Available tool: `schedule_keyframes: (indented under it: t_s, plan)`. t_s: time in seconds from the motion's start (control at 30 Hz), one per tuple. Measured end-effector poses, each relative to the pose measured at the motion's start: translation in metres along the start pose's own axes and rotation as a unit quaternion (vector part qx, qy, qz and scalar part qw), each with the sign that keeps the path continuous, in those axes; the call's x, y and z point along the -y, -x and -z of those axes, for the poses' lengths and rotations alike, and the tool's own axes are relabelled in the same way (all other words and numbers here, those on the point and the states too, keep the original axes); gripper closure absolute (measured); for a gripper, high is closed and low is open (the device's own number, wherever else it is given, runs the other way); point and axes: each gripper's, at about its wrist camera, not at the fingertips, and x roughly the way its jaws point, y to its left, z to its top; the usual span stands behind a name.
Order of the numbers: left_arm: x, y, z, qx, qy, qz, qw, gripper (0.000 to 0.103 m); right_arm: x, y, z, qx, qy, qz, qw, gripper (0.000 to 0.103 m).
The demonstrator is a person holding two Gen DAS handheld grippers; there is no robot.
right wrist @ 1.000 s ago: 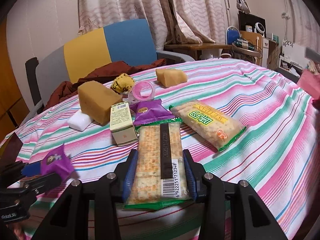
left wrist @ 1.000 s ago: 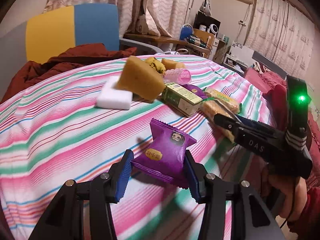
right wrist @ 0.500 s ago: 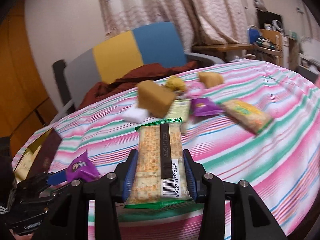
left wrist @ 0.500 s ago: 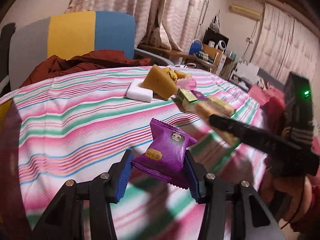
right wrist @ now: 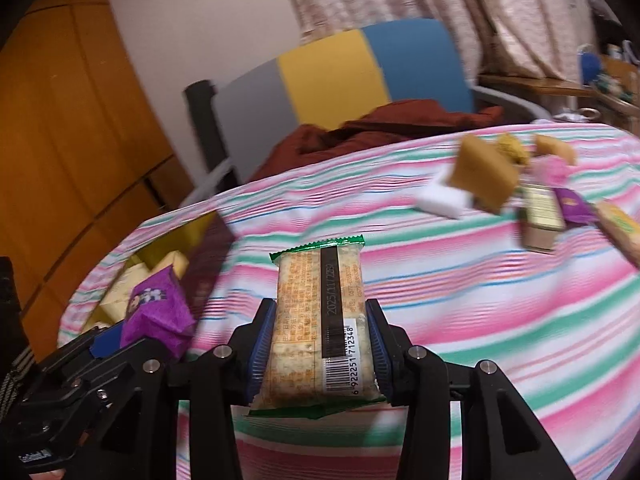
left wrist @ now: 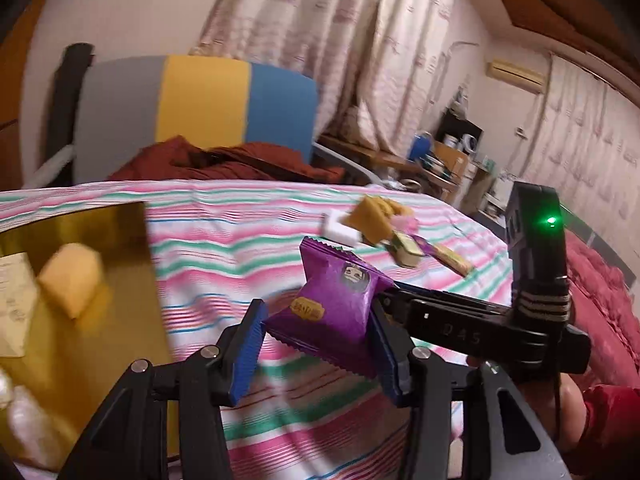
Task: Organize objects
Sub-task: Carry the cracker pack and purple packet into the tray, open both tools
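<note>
On the left edge of the striped bedspread (left wrist: 248,240) I now saw a gold box (left wrist: 120,240) that was out of view a second ago. My left gripper (left wrist: 320,332) stayed clamped on the purple snack packet (left wrist: 336,300), my right gripper (right wrist: 320,348) on the cracker pack (right wrist: 316,320). The remaining items (right wrist: 520,184) lay further away and blurred, and the box contents were hard to make out

purple snack pouch (left wrist: 334,300): shiny crinkly foil
cracker pack (right wrist: 320,332): clear glossy plastic
bed sheet (right wrist: 460,280): soft striped cloth
box (left wrist: 80,280): glossy gold inside
</note>
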Motion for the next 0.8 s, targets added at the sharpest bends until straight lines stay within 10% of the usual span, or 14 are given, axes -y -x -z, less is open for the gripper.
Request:
schedule_keyframes:
  t_s: [0.7, 0.8]
  plan:
    - [-0.163, 0.043, 0.006, -0.014, 0.172, -0.151, 0.9733, 0.053, -0.152, -0.042, 0.008, -0.069, 0.082, -0.135, 0.985, 0.056]
    - [-0.173, 0.040, 0.007, -0.022, 0.182, -0.156, 0.9706, 0.053, -0.155, -0.048, 0.011, -0.076, 0.083, -0.136, 0.984, 0.041]
